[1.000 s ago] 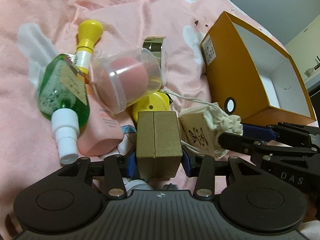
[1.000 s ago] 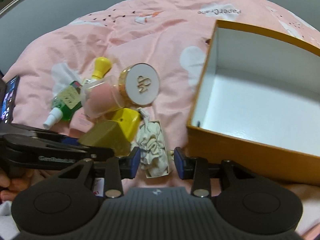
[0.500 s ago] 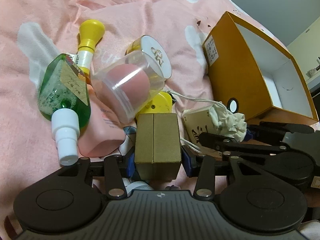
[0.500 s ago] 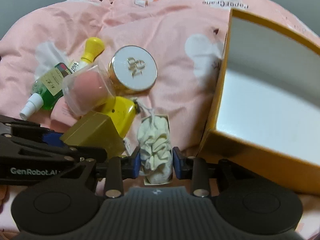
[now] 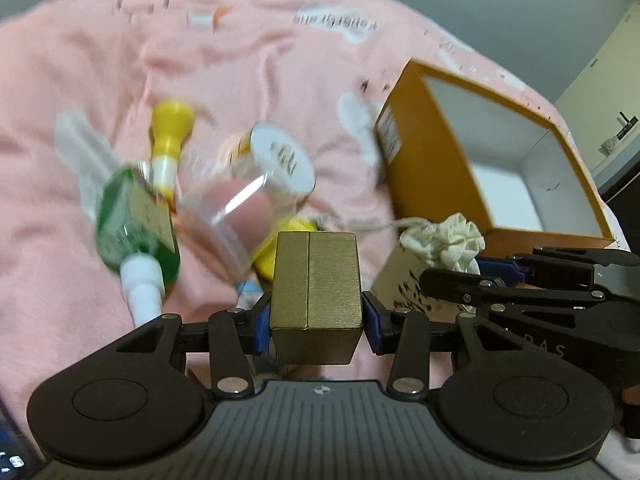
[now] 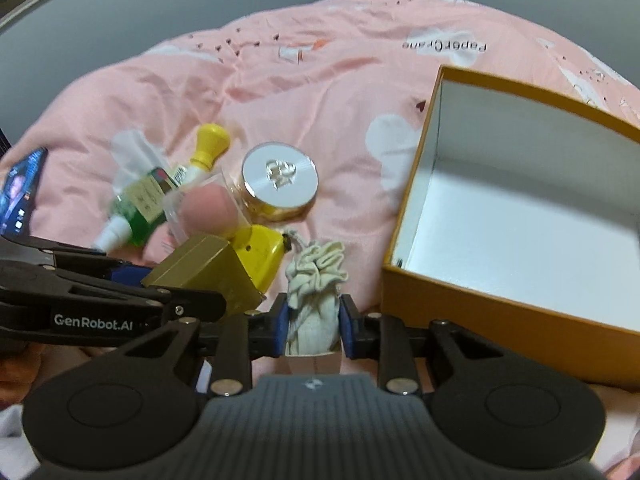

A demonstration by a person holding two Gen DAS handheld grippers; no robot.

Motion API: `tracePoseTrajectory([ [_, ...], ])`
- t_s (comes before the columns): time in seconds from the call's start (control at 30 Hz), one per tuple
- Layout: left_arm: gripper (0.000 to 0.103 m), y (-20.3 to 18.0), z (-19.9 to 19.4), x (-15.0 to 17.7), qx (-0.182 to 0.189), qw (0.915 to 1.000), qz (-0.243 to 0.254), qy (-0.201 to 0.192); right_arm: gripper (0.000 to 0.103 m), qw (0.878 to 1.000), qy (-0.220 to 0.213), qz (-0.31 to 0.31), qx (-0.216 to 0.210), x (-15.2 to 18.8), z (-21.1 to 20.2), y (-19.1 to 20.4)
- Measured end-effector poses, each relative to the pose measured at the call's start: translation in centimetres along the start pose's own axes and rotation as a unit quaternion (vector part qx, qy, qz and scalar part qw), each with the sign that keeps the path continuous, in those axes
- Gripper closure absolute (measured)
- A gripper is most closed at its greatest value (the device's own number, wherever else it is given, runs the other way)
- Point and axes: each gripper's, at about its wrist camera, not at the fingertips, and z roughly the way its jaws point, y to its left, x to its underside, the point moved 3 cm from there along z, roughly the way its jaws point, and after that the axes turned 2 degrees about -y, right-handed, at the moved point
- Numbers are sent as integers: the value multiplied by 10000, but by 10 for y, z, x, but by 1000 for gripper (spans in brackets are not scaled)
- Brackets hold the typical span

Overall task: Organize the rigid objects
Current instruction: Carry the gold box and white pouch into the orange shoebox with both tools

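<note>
Two grips to call here, and we start big: the pink quilt [image 6: 320, 92] carries the open orange box [image 6: 508, 216], white inside, sitting right of the pile. In our left gripper [image 5: 317, 312] we've got the gold box [image 5: 316, 292] squeezed between the blue pads, clear of the green spray bottle [image 5: 136, 220] and round compact [image 6: 280, 178]. Our right gripper [image 6: 313, 326], jaws just closing in, pinches the cloth drawstring pouch [image 6: 314, 280] just beside the orange box's near corner.
</note>
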Motion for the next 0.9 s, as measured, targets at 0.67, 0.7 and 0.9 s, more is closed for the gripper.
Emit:
tracePoseTrajectory([
  [0.67,53,-75,-42,-69,798,9902,334,-1094,79,9900,-1318,488,147,-58,-120,-53],
  [0.7,53,-82,-39,-74,856,9893,375,-1118,79,9891,-1355,520,254,-60,-123,-60],
  [0.9,53,-120,-2,-92,1227,9872,473,-898,79,9850,-1267,918,725,-59,-121,-105],
])
